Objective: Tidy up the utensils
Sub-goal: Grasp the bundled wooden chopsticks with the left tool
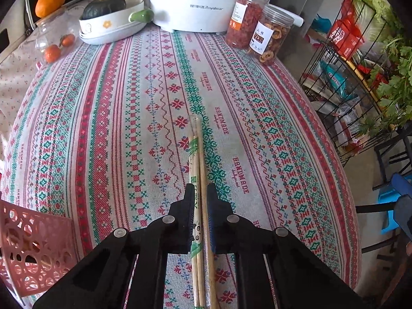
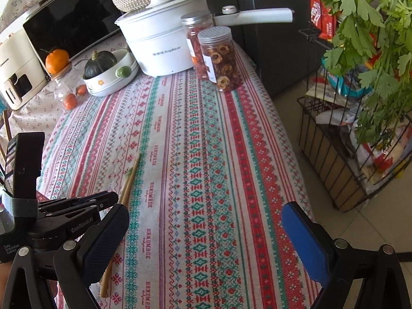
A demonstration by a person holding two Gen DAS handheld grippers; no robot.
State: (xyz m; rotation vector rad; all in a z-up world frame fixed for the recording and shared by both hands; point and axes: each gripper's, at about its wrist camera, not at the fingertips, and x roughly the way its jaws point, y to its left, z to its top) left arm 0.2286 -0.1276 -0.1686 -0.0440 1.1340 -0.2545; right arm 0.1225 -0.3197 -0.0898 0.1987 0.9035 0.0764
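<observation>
chopsticks (image 1: 198, 164) lie flat on the patterned tablecloth (image 1: 108, 118), a wooden pair w/ a clear printed wrapper round part of them, running lengthwise away from the left wrist cam. left gripper (image 1: 200, 193) sits right over their near half, pointing steeply down, black fingers (image 1: 186, 213) on either side & pulled in tight on the pair, so it's clamped on the chopsticks; far tips stick out well past the fingertips, near ends run back under the gripper body. whether the pair is lifted off the cloth, can't tell.

from the right wrist cam the same chopsticks (image 2: 131, 177) show at the left, w/ the left gripper (image 2: 113, 198) pinching them about midway; their near end pokes out low behind the right gripper's own left pad. right gripper (image 2: 206, 219) hangs over bare cloth to the right of the chopsticks, blue pads (image 2: 303, 239) spread wide, nothing between them, not touching the pair.

further out: pink perforated basket (image 1: 33, 247) at the near left edge of the table, just beside the left gripper. at the far end a white electric pot (image 1: 193, 7) w/ long handle, two clear jars of dried fruit (image 1: 270, 36) to its right, a white dish w/ a dark green squash (image 1: 103, 5) to its left, an orange (image 1: 49, 1) behind it. off the table's right side a black wire rack (image 2: 332, 154) w/ packets & leafy greens (image 2: 373, 38).
</observation>
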